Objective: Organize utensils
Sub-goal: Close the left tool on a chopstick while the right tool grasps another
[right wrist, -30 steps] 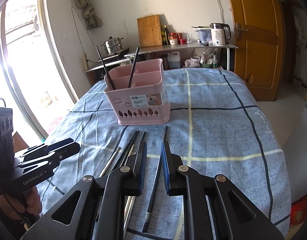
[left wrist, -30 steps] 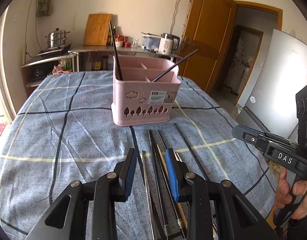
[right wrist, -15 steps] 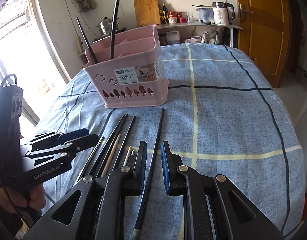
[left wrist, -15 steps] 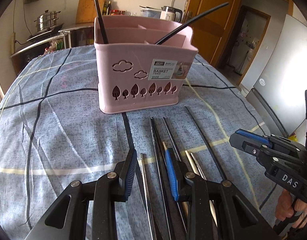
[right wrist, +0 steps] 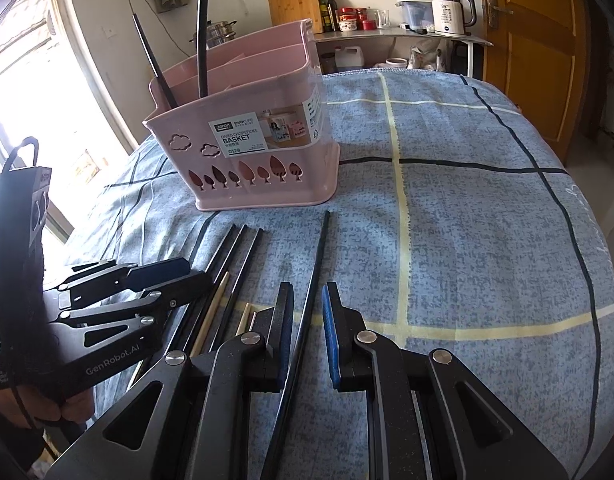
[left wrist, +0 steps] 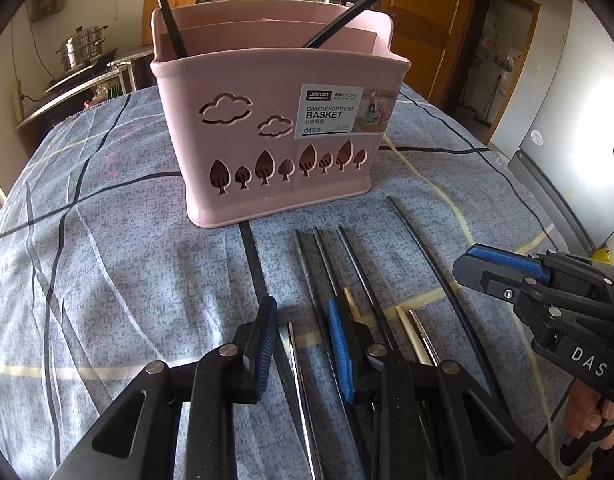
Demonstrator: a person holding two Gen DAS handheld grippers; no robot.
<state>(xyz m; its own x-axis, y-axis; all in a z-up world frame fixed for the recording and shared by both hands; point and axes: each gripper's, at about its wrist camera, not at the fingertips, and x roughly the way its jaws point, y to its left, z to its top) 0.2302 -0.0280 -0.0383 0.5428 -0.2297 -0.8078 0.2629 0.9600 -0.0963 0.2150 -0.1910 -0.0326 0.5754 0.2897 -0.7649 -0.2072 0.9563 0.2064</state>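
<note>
Closer now to pink basket labelled "BASKET 0129"; right gripper parted astride black chopstick, left gripper parted over steel chopstick.

Black tongs, blue ribbed pads.

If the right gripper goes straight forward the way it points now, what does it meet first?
Probably the black chopstick lying between its open fingers on the tablecloth; farther on, the line seems to pass right of the pink basket, though depth is unclear.
</note>
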